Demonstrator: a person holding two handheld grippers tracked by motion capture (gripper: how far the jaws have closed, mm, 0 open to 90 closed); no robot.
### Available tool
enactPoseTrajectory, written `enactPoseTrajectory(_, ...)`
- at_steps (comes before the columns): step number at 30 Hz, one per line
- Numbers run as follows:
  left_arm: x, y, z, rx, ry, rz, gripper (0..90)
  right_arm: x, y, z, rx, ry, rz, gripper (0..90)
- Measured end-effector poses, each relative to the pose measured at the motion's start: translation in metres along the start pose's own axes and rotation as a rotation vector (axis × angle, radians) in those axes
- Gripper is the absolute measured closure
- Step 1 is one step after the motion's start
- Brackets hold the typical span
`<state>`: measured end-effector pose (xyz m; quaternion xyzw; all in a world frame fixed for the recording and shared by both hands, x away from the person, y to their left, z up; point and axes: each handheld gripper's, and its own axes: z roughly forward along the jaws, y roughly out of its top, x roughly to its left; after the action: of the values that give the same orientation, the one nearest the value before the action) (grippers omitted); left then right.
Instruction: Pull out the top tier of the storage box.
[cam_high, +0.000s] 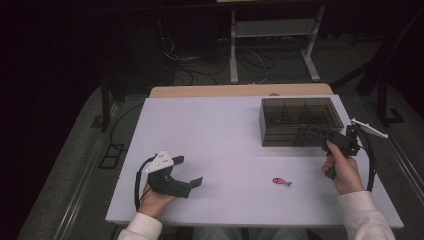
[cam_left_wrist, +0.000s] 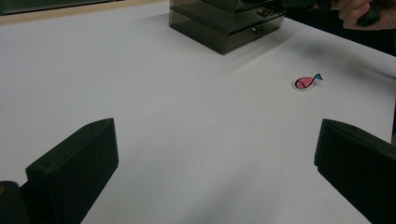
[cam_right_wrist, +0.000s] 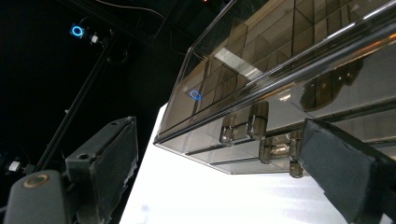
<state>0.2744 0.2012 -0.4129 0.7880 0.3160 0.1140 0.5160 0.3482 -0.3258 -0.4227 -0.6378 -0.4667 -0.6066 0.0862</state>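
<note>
A smoky see-through drawer box stands at the back right of the white table. A small pink fish with a blue tail lies flat in front of it, also seen from the left gripper. My left gripper rests low at the front left, open, jaws wide with bare table between them. My right gripper is up against the box's front right, tilted and open. A drawer handle sits between its jaws, untouched, with a second handle just below.
The box shows stacked drawers with small handles. The person's right hand is beside it. Beyond the table's far wooden edge are dark floor, cables and a metal stand.
</note>
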Motion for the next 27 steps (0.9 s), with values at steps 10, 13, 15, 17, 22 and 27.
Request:
enactPoseTrajectory(10,-0.0004,0.0,0.0006,0.0,-0.003,0.0,0.0,0.0005,-0.0018,0.0023,0.007,-0.007,0.064,14.9)
enactPoseTrajectory(13,-0.0006,0.0,0.0008,0.002,-0.004,0.0,0.0,0.0009,-0.0028,0.0027,0.01,-0.027,0.088,19.3)
enactPoseTrajectory(15,-0.0006,0.0,0.0008,0.002,-0.003,0.0,0.0,0.0004,-0.0033,0.0025,0.012,-0.027,0.102,22.1)
enactPoseTrajectory(17,-0.0007,0.0001,0.0008,0.004,-0.002,0.002,0.0,-0.0006,-0.0044,0.0018,0.005,-0.01,0.123,25.1)
enactPoseTrajectory(22,-0.0008,0.0002,0.0009,0.004,-0.003,0.004,0.0,-0.0066,-0.0063,-0.0014,-0.035,0.011,0.192,34.4)
enactPoseTrajectory(27,-0.0008,0.0001,0.0013,0.004,-0.002,0.002,0.0,-0.0089,-0.0066,-0.0028,-0.044,-0.01,0.206,41.0)
